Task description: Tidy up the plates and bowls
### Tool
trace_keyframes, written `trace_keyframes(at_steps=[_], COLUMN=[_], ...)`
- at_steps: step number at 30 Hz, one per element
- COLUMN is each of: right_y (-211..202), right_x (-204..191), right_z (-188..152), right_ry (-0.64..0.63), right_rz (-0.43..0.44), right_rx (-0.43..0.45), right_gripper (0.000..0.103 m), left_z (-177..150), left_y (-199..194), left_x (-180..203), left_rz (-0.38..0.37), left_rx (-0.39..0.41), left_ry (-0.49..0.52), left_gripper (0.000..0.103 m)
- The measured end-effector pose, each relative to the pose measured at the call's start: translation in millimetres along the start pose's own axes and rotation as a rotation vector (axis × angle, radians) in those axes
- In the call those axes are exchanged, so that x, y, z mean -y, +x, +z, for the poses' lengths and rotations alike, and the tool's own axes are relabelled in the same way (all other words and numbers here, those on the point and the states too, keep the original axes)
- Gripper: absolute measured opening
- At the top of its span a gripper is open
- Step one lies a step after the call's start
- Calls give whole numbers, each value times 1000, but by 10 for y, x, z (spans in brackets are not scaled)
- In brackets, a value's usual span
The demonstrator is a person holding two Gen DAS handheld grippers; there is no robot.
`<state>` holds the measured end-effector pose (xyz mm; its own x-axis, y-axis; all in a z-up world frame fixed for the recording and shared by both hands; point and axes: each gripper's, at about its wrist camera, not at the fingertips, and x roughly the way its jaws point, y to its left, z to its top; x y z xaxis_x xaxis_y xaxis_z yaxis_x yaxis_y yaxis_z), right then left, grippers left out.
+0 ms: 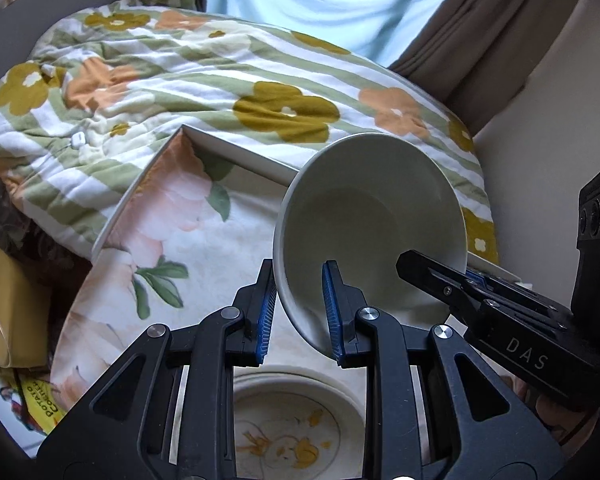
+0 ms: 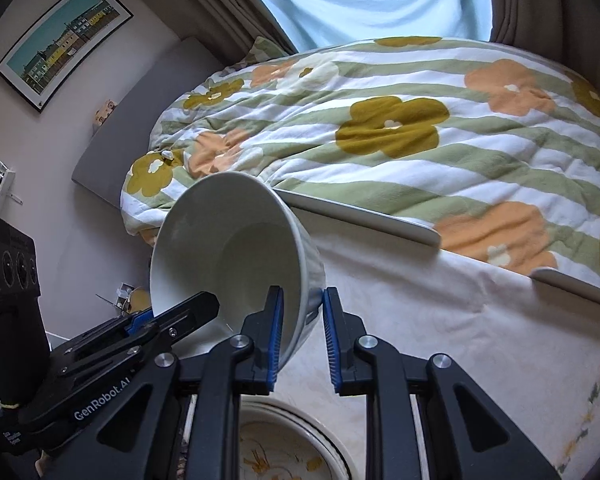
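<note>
White ceramic, the bowl [image 1: 370,220] hangs tilted in the air above the cloth-covered worktop [image 1: 204,264], held by both grippers. The left gripper [image 1: 300,312] has its jaws clenched on the bowl's near-left rim; the right gripper [image 2: 300,338] clamps the near-right rim. Below, nearest the cameras, sits a flower-patterned plate [image 1: 300,432]. Beyond lies a bed with a floral quilt [image 2: 420,120].

White bowl [image 1: 370,216], glossy and deep, plain inside, faintly ribbed outside [image 2: 228,248]. Empty. Tilted steeply, mouth turned toward both cameras, raised clear of the surface below. Gripped at the rim on two opposite sides.

Shallow dish [image 1: 288,436] directly beneath, cream with yellow and orange painted motifs and a broad pale rim [image 2: 288,452]. Upright, largely hidden.
</note>
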<state>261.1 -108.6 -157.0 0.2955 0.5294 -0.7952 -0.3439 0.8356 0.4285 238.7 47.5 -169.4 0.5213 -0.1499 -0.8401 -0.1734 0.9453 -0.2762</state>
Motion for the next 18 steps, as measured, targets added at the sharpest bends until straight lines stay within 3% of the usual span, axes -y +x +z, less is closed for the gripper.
trace_keyframes(at_steps=[9, 18], right_y=[-1036, -1730], right_x=[517, 1062], right_z=[-747, -1468], right_ry=[90, 201], right_rz=[-99, -198], right_rx=[75, 102], right_gripper=[18, 18], left_z=[-719, -1496], left_y=[-324, -312], left_x=[1135, 2008], left_rz=[-76, -152], left_rx=[-20, -123], left_ry=[141, 259], left_gripper=[20, 21])
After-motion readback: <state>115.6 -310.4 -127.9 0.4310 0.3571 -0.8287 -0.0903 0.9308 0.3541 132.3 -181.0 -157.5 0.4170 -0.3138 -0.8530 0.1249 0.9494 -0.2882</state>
